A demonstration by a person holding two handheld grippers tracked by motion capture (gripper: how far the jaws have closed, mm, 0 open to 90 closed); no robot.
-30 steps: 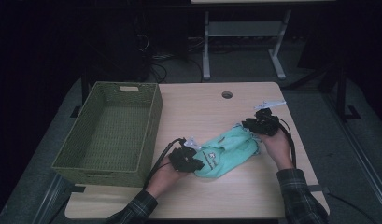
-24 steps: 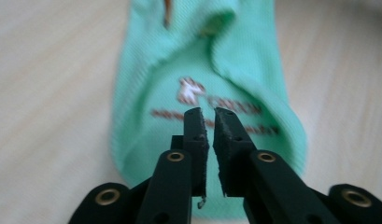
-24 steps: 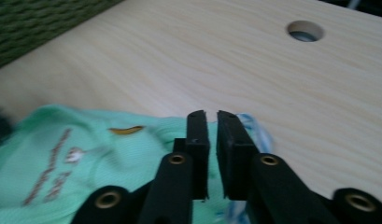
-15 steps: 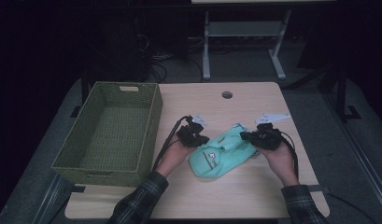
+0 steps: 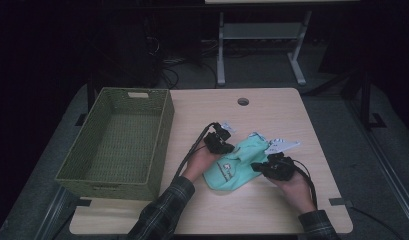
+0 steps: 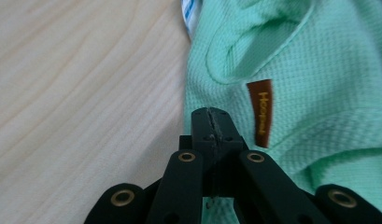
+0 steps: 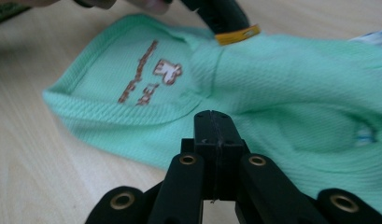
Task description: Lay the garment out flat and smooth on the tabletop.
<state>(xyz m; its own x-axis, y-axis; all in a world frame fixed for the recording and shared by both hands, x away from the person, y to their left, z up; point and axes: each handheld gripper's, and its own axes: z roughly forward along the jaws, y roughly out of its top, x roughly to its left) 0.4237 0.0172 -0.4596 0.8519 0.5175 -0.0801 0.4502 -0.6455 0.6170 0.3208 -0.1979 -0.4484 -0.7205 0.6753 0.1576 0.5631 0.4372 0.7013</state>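
A mint-green knitted garment (image 5: 236, 166) with a brown printed logo lies bunched on the wooden table (image 5: 272, 110). My left gripper (image 5: 222, 144) is at its far left edge, and my right gripper (image 5: 273, 168) is at its near right edge. In the left gripper view the jaws (image 6: 212, 115) are shut, pinching the garment (image 6: 314, 70) edge beside a brown label (image 6: 261, 112). In the right gripper view the jaws (image 7: 213, 117) are shut on a fold of the garment (image 7: 282, 70). The left gripper (image 7: 221, 16) grips the puckered cloth at the top of that view.
A green woven basket (image 5: 164, 125) stands on the table's left part, with nothing in it. White paper tags (image 5: 284, 145) stick out by the garment's far right end. A round cable hole (image 5: 243, 101) sits near the far edge. A metal stand (image 5: 262, 50) stands behind the table.
The left gripper moved away from the person and rightward; the right gripper came toward the person. The garment, stretched diagonally before, is now drawn together and turned between them.
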